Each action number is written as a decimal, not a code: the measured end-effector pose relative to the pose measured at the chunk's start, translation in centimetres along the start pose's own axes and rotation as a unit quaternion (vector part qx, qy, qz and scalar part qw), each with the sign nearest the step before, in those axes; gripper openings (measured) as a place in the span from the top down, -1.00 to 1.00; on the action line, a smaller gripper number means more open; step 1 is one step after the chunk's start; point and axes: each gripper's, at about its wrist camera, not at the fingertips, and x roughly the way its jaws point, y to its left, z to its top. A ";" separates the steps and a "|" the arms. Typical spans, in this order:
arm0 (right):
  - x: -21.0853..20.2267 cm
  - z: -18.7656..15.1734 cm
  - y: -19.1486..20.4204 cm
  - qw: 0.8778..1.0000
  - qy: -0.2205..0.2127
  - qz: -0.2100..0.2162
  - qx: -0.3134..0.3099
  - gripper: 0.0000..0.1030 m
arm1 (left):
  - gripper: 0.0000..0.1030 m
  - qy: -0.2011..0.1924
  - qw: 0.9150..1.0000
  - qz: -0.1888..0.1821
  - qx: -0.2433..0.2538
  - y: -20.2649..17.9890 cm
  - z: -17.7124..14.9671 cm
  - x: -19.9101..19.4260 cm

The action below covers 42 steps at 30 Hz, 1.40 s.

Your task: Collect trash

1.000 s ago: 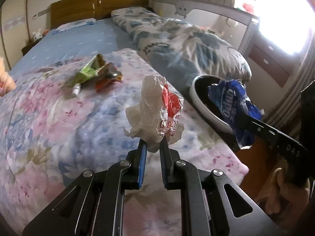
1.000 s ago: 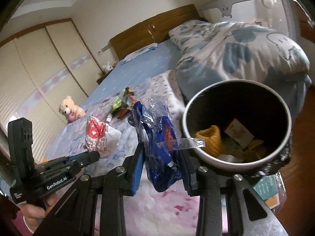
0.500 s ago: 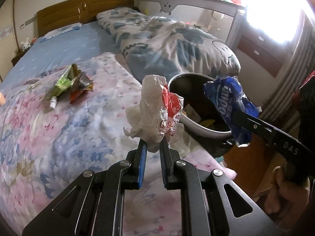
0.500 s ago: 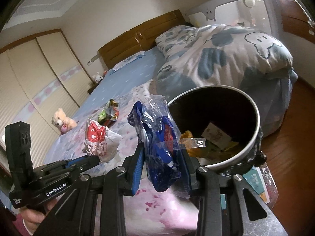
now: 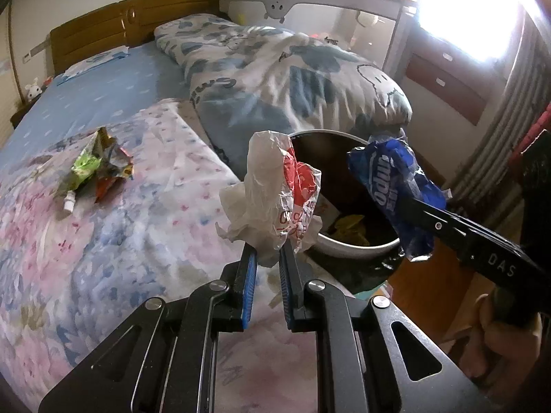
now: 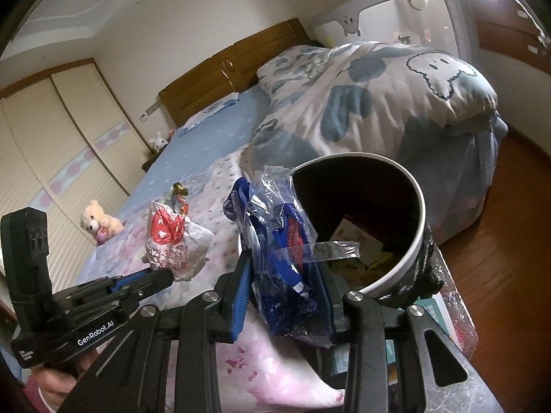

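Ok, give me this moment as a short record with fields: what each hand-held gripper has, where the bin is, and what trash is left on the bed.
left hand-held gripper: shut on white and red wrapper
right hand-held gripper: shut on blue plastic wrapper
trash bin: beside the bed, open, scraps already inside
left on bed: green and red snack wrappers lying on the floral blanket

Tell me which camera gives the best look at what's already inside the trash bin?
The right wrist view: it looks down into the trash bin, showing paper scraps at the bottom beyond the blue wrapper. In the left wrist view the white and red wrapper and the blue wrapper cover much of the bin's opening.
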 end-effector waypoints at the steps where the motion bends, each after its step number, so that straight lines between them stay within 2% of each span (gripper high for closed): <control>1: 0.0 0.1 -0.1 1.000 0.000 -0.001 0.001 0.34 | 0.76 0.001 1.000 0.000 0.001 -0.1 0.0 0.1; 29: 2.0 2.8 -3.2 0.999 0.020 -0.020 0.019 0.33 | 0.76 0.018 1.000 -0.001 0.023 -2.9 3.1 4.5; 42: 2.9 3.4 -3.9 0.999 0.028 -0.021 0.028 0.33 | 0.76 0.025 0.999 0.000 0.020 -3.0 4.0 5.7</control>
